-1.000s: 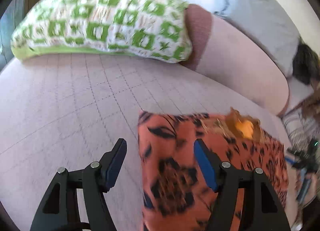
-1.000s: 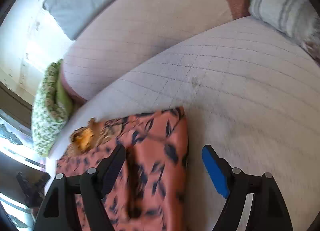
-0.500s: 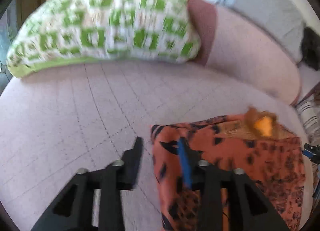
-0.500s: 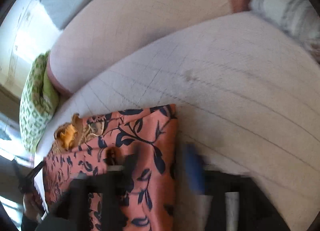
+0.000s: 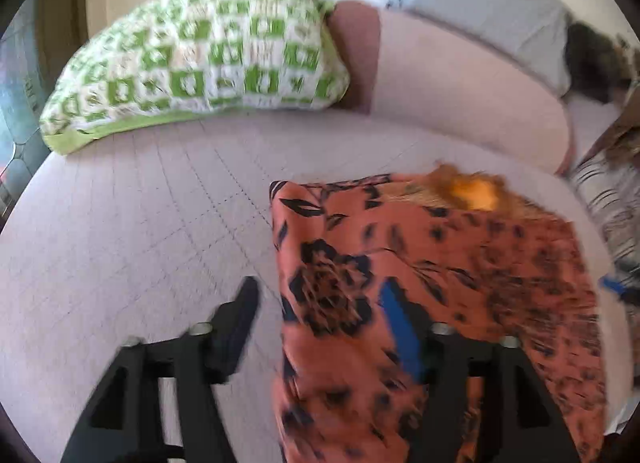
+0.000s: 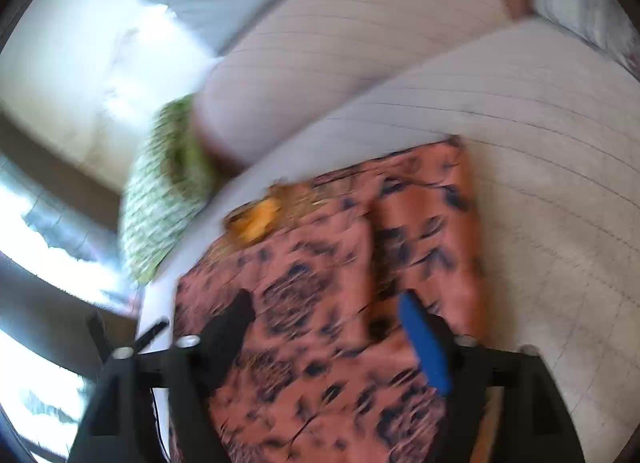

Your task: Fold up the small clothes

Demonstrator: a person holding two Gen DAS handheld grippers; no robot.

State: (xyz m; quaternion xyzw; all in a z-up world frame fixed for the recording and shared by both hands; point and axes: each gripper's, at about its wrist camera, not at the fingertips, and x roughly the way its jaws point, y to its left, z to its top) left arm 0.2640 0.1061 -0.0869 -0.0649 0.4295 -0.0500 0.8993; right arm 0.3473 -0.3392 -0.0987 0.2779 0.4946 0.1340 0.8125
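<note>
An orange garment with a dark floral print [image 5: 432, 263] lies partly folded on a pale quilted sofa seat [image 5: 120, 223]. It also shows in the right wrist view [image 6: 328, 263], with a yellow-brown patch at its far edge [image 6: 256, 219]. My left gripper [image 5: 320, 315] is open over the garment's left edge, its right finger above the cloth. My right gripper [image 6: 328, 319] is open above the garment's near part. Neither holds the cloth.
A green and white checked cushion [image 5: 200, 63] leans at the back left of the seat. The sofa backrest [image 5: 460, 83] curves behind, with a grey pillow [image 5: 480, 3] on top. A striped cloth [image 5: 612, 191] lies at the far right. Both views are motion-blurred.
Both grippers narrowed half a second ago and have opened again. The right gripper has shifted left over the garment. The left gripper has moved slightly forward along the garment's left edge.
</note>
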